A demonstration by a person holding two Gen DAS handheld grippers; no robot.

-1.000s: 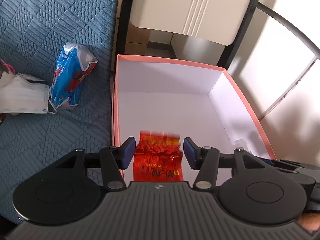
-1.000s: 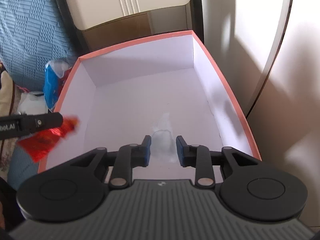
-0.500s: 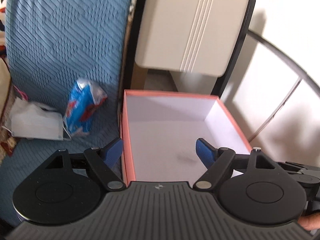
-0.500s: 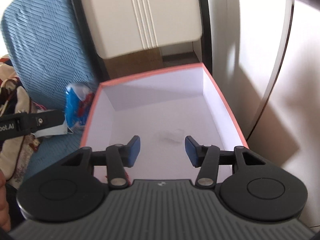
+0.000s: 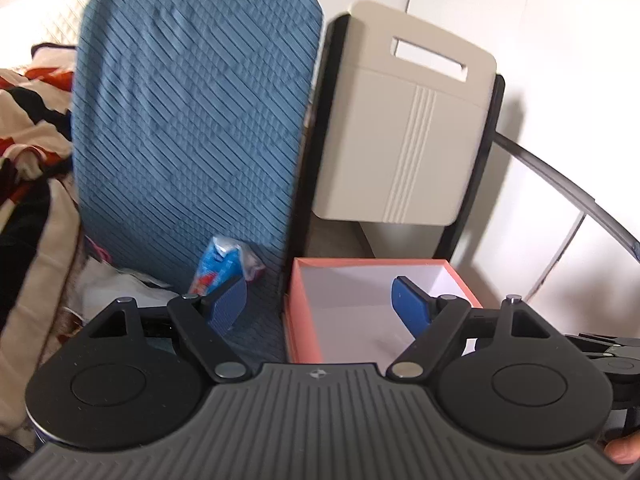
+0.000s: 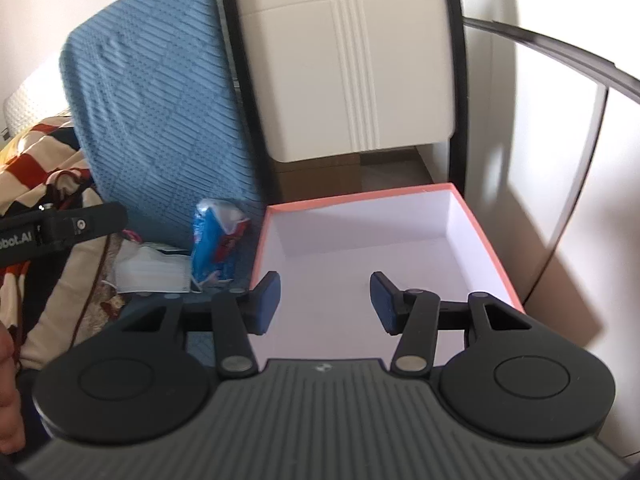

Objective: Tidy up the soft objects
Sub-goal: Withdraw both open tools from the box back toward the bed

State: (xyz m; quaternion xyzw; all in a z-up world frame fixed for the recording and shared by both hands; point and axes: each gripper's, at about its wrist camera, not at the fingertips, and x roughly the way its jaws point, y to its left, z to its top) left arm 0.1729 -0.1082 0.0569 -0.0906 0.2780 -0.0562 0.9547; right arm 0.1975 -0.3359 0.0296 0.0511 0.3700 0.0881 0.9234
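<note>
The white box with a salmon-pink rim stands right of the blue seat. My left gripper hangs open above its near left corner, one pad over the seat and one over the box, with nothing between them. My right gripper is open over the box's near part, also with nothing in it. A blue snack bag lies on the seat beside the box. A white face mask lies left of the bag. The box floor that shows is bare; its near end is hidden by the gripper bodies.
A blue quilted cushion stands upright behind the seat. A beige plastic panel rises behind the box. A patterned blanket lies at the left. A dark curved bar crosses the white wall at the right. The left tool's body shows in the right wrist view.
Both grippers rose and tipped upward, away from the box floor. The left jaws let go of a red packet and spread wide. The right jaws opened off a pale item. Both items are out of sight now.
</note>
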